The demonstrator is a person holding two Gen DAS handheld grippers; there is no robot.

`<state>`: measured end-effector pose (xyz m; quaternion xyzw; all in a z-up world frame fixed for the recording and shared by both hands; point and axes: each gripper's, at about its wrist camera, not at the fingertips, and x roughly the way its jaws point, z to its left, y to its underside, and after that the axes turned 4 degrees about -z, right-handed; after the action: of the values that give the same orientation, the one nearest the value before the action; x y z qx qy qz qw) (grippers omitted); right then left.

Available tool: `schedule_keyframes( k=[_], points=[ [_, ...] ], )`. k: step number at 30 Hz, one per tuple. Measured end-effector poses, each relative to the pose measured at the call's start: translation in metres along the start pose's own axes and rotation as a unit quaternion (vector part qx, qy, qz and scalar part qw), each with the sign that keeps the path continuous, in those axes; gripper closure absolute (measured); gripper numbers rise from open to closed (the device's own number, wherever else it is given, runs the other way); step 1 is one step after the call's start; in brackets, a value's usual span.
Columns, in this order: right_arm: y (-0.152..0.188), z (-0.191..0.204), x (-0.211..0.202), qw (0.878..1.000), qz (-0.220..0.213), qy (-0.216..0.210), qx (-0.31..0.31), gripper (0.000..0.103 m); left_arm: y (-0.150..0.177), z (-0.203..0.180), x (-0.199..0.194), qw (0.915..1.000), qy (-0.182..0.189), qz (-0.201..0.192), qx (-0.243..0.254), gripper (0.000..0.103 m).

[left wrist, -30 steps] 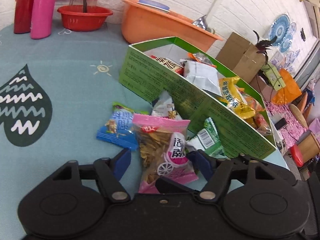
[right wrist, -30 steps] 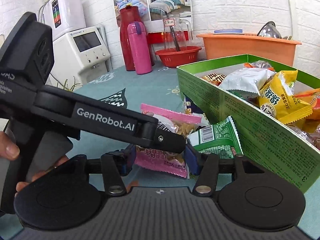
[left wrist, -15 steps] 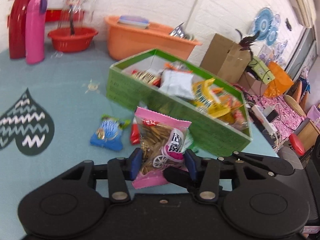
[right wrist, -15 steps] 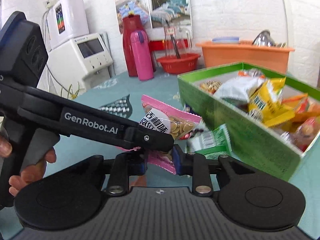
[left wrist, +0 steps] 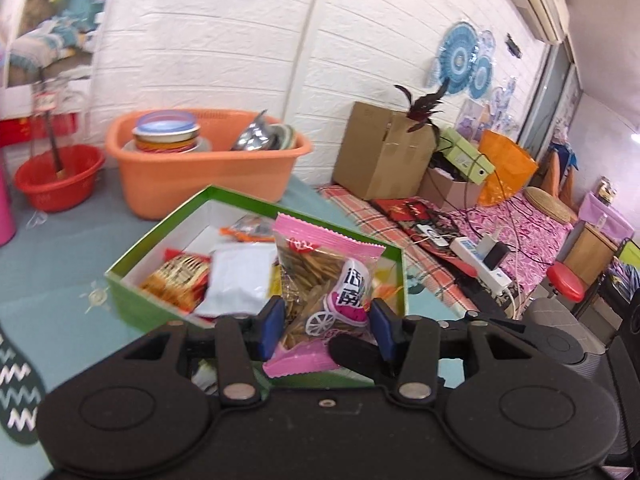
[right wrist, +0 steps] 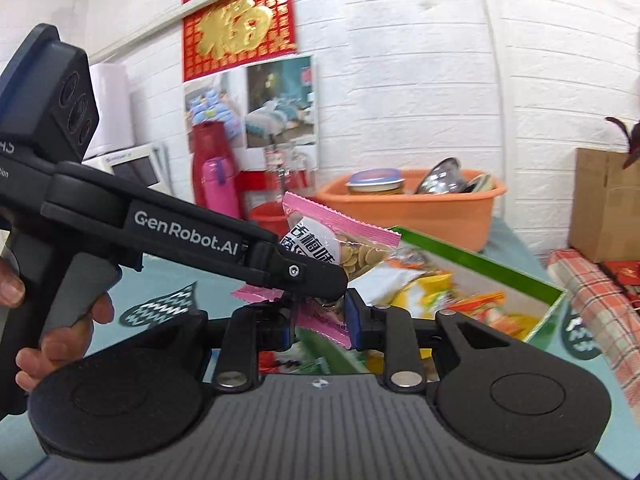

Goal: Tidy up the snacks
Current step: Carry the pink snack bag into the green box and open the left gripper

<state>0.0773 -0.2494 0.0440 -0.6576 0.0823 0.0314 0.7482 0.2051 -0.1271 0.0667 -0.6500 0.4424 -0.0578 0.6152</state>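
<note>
item, largest first: green snack box (left wrist: 136,280) on the table (left wrist: 48,264), part filled. pink-edged snack packet (left wrist: 320,276), lifted above the box's near wall. we hold it with left tongs (left wrist: 326,326) and right tongs (right wrist: 320,316), both clamped on it. to place well, we judge: clear the wall, release together.

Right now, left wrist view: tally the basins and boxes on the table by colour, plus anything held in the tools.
orange basin: 1
red basin: 1
green box: 1
pink snack packet, gripped by left tool and right tool: 1
Total: 4
</note>
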Motion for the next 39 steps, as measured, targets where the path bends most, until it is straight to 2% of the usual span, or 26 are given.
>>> schedule_keyframes(
  k=[10,17,19,20,23,28,31,33,35,37,39],
  points=[
    [-0.003,-0.067,0.001,0.998,-0.007,0.06,0.024,0.058,-0.024,-0.03,0.077,0.9986,0.042,0.024,0.02,0.022],
    [0.007,-0.093,0.017,0.997,0.005,0.068,0.042,0.059,-0.024,-0.027,0.112,0.9979,0.04,0.045,0.024,0.022],
    [0.009,-0.095,0.024,0.997,0.008,0.069,0.041,0.06,-0.024,-0.023,0.117,0.9979,0.037,0.048,0.022,0.025],
    [0.01,-0.096,0.028,0.997,0.009,0.07,0.039,0.062,-0.023,-0.022,0.12,0.998,0.033,0.049,0.022,0.023],
    [0.013,-0.098,0.039,0.997,0.023,0.069,0.036,0.062,-0.021,-0.02,0.124,0.998,0.008,0.055,0.03,0.001],
    [0.017,-0.093,0.049,0.996,0.04,0.078,0.018,0.061,-0.014,-0.02,0.117,0.9976,-0.007,0.054,0.043,0.0],
    [0.015,-0.088,0.041,0.997,0.029,0.075,0.006,0.05,-0.013,-0.021,0.104,0.9977,-0.014,0.045,0.048,0.0],
    [0.013,-0.082,0.031,0.997,0.016,0.076,-0.014,0.037,-0.014,-0.023,0.092,0.9981,-0.018,0.032,0.049,0.0],
    [0.011,-0.075,0.02,0.996,0.004,0.081,-0.03,0.012,-0.014,-0.024,0.079,0.9983,-0.025,0.022,0.047,0.0],
    [0.01,-0.068,0.009,0.995,-0.006,0.086,-0.039,0.002,-0.014,-0.024,0.066,0.9985,-0.032,0.016,0.041,0.0],
    [0.008,-0.061,-0.001,0.995,-0.011,0.084,-0.045,0.0,-0.013,-0.023,0.055,0.999,-0.028,0.016,0.03,0.0]
  ],
)
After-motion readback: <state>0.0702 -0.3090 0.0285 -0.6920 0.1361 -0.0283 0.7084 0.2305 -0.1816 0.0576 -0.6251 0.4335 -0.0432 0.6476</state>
